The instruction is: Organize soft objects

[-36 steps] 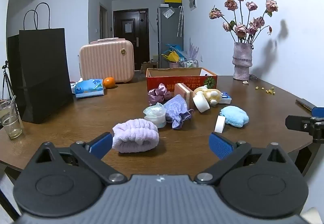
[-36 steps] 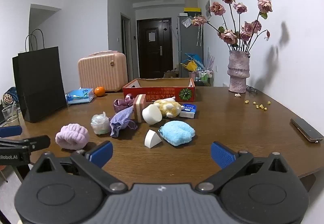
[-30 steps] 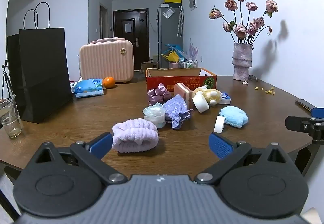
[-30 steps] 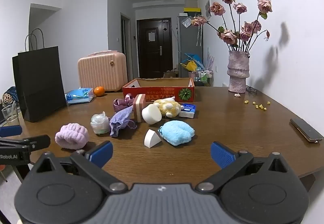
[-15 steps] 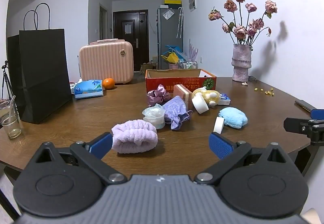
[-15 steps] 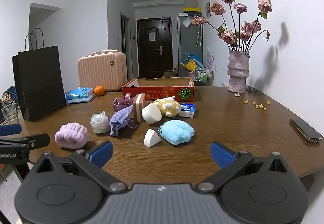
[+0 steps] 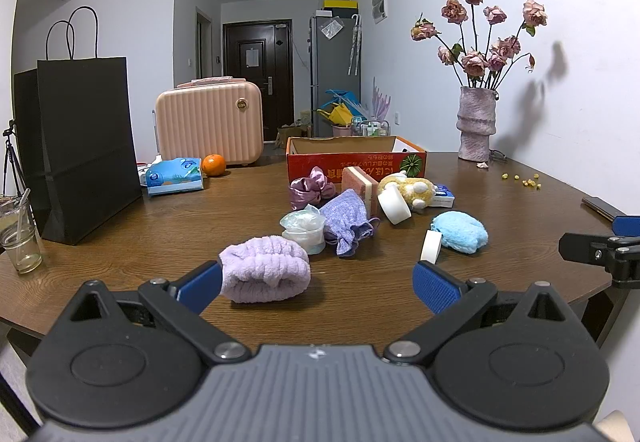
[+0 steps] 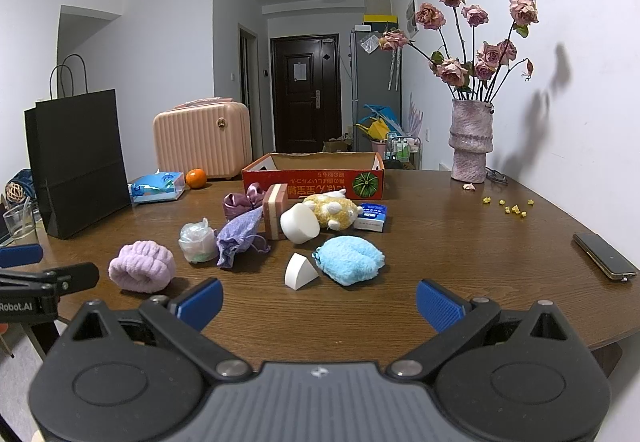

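On the brown wooden table point(image 8: 460, 242), a cluster of soft things lies in front of a red cardboard box point(image 8: 316, 178). Nearest the left gripper point(image 7: 316, 284), whose jaws stand wide apart and hold nothing, sits a rolled lilac towel point(image 7: 264, 268), just beside its left fingertip. Behind it: a clear plastic bundle point(image 7: 303, 226), a purple drawstring pouch point(image 7: 346, 218), a satin scrunchie point(image 7: 310, 190), a pink sponge point(image 7: 362, 186) standing on edge, a yellow plush toy point(image 7: 408, 188). The right gripper point(image 8: 318, 306), likewise spread and empty, faces a white wedge sponge point(image 8: 299, 271) and a fluffy blue cloth point(image 8: 350, 260), which touch each other. A phone point(image 8: 604, 261) lies well apart at the right edge.
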Demonstrator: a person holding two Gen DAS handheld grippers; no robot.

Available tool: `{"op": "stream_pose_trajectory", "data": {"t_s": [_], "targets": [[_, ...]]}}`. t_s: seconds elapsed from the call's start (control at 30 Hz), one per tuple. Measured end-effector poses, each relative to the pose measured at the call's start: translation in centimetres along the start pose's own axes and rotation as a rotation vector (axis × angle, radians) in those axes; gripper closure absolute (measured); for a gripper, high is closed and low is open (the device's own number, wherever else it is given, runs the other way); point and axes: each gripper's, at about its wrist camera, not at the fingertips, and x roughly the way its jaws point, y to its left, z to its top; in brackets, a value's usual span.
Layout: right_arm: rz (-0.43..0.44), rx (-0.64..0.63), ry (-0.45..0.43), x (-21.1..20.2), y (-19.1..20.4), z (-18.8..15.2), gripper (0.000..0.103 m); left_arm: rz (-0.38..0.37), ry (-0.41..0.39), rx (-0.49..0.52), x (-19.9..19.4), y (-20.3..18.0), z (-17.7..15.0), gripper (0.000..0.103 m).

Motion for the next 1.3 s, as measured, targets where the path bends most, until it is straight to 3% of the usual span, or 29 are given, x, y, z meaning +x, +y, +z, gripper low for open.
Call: {"op": "stream_pose_trajectory", "data": {"t_s": [1.3], "targets": [[-0.001, -0.003, -0.003, -0.11, 0.21, 0.08, 0.0, 0.0, -0.002, -0.001, -0.07, -0.08, -0.25, 0.0]]}}
